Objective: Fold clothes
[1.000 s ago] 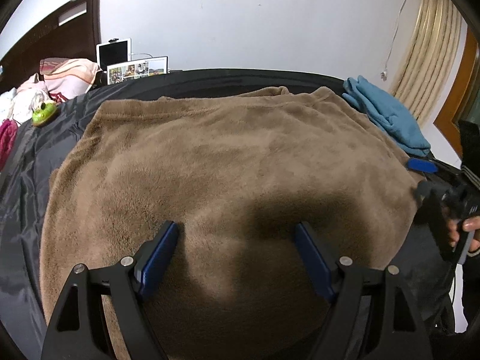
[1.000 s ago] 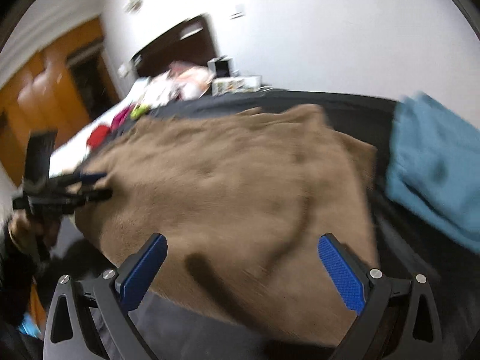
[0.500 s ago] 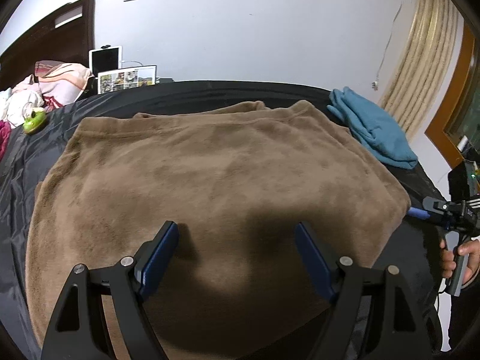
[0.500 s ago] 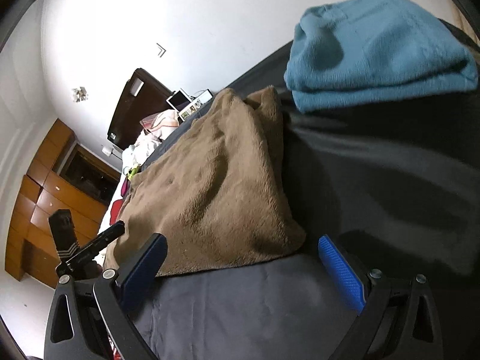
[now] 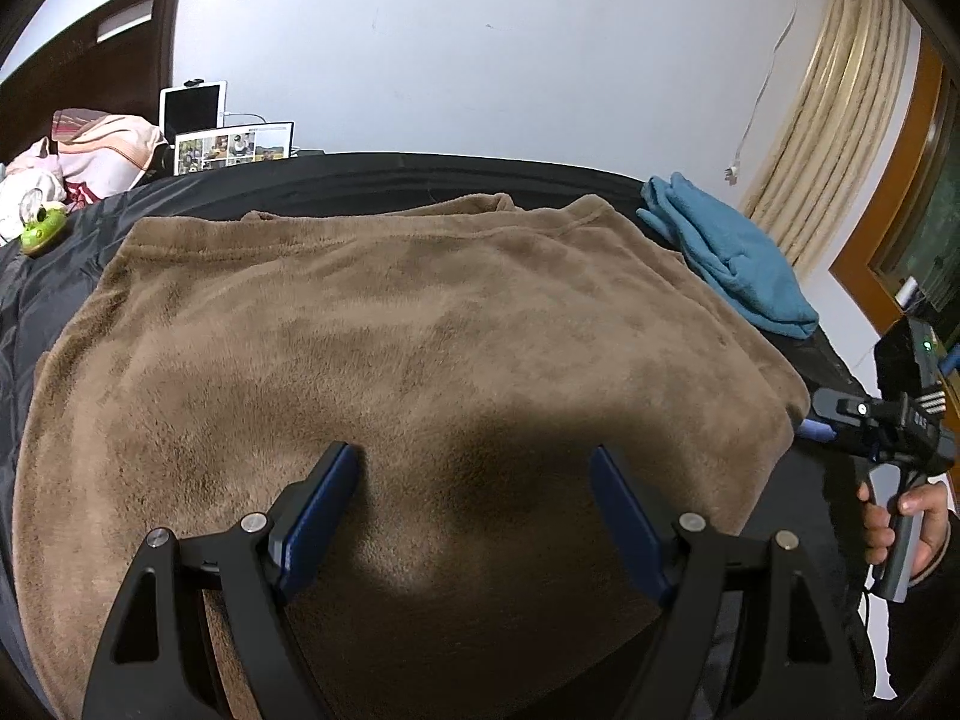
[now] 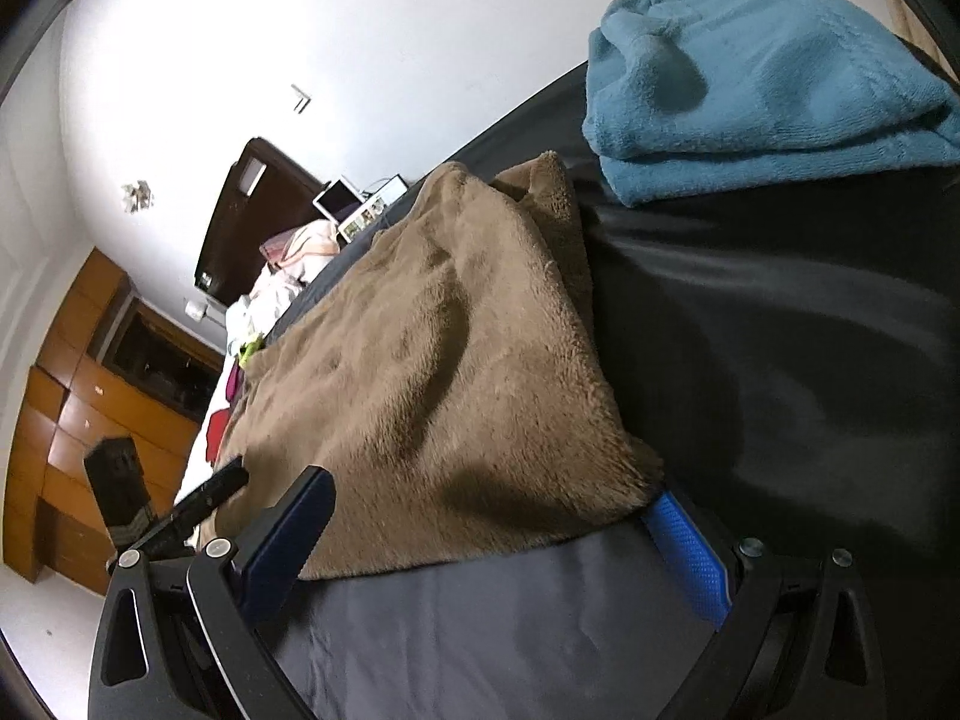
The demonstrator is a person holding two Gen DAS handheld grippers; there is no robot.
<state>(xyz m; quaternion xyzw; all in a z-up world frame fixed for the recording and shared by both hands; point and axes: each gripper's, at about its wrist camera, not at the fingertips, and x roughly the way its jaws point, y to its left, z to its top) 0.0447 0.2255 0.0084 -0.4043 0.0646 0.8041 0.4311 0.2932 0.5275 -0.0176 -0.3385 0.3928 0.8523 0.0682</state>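
Note:
A brown fleece garment (image 5: 390, 360) lies spread flat on the black bed cover (image 5: 372, 180). My left gripper (image 5: 474, 462) hangs open over its near edge, with nothing between the pads. At the right edge of this view a hand holds my right gripper (image 5: 840, 414), whose tips touch the garment's right corner. In the right wrist view the right gripper (image 6: 489, 492) is open and straddles that corner of the brown garment (image 6: 432, 372). One blue pad (image 6: 690, 552) runs under the corner, the other lies over the fleece. The left gripper (image 6: 198, 498) shows at the left.
A folded blue garment (image 5: 732, 258) (image 6: 768, 78) lies on the bed cover at the far right. At the far left are a pile of clothes (image 5: 102, 150), a green toy (image 5: 42, 234), a tablet (image 5: 192, 108) and a photo frame (image 5: 234, 147). Curtain (image 5: 828, 120) at the right wall.
My right gripper has swung from over the garment down to its right near corner and closed in until the corner sits between its open pads. The left gripper has barely shifted.

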